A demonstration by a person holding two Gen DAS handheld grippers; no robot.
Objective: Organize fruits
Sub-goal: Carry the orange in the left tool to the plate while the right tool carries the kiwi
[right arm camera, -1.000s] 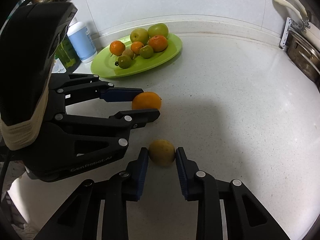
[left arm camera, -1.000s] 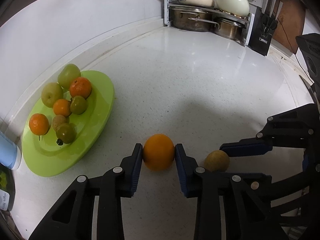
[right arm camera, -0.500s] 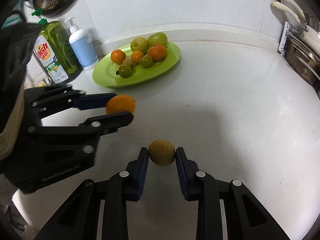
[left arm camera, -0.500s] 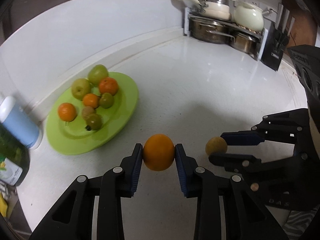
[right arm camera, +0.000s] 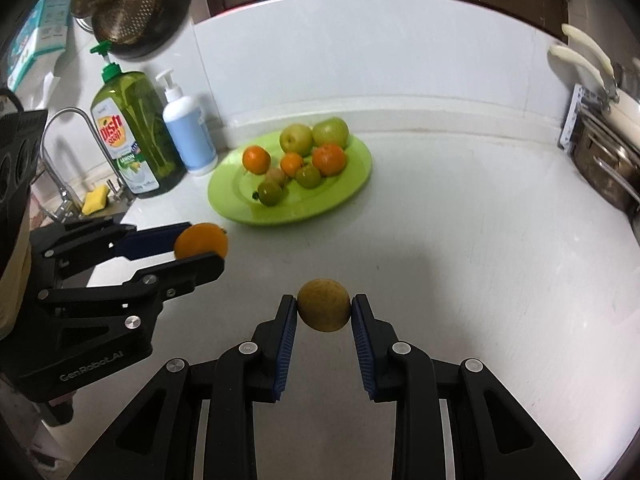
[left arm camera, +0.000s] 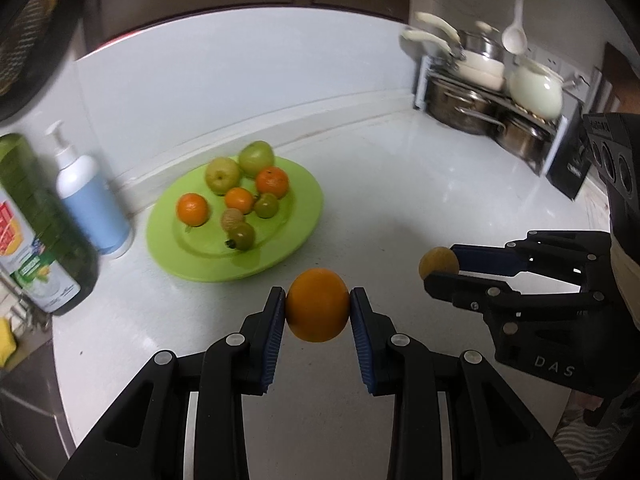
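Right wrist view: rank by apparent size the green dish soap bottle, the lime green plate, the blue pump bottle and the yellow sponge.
1. Lime green plate
2. Green dish soap bottle
3. Blue pump bottle
4. Yellow sponge

All four sit at a similar distance from the camera, so the ranking looks reliable.

orange fruit [left arm camera: 318, 306], lime-green plate [left arm camera: 192, 256] (glossy), white counter [left arm camera: 400, 200]

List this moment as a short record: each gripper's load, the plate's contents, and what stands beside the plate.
left gripper: shut on orange, off the counter
right gripper: shut on yellow-brown fruit, lifted
green plate: eight fruits, orange and green ones plus a small brownish one
beside plate: blue pump bottle, green dish soap bottle
counter: white
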